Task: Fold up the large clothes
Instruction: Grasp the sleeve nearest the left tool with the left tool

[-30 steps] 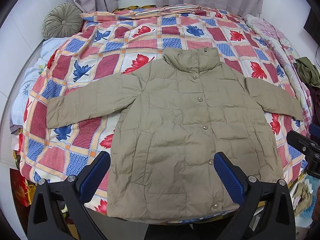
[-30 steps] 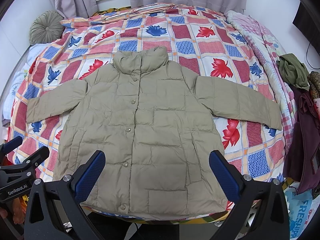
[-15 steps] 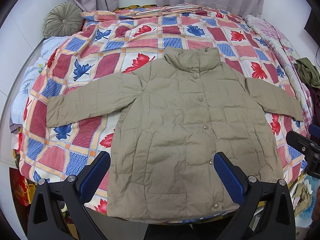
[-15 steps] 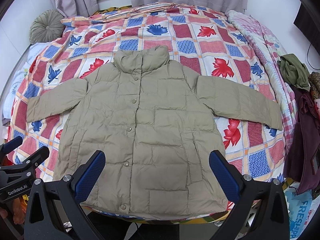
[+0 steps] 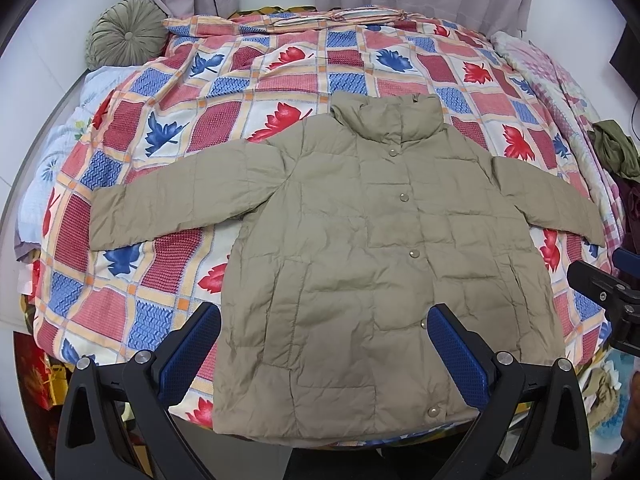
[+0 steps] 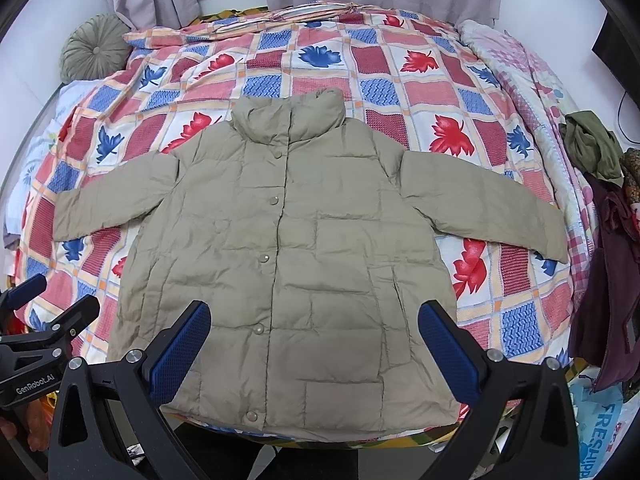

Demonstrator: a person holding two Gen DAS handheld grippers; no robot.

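Khaki jacket (image 5: 376, 264) lies flat, front up, snaps shut, sleeves out, on the quilt (image 5: 224, 92), hem at the near bed edge. Left gripper (image 5: 324, 344) & right gripper (image 6: 314, 340) hover above the hem, jaws wide apart, empty. Next, prob: pinch each sleeve cuff, fold across the chest w/o dragging the body.

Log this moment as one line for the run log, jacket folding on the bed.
stage: pre-fold | jacket: flat, snapped shut, sleeves spread | surface: patchwork quilt | left gripper: open, hovering, empty | right gripper: open, hovering, empty
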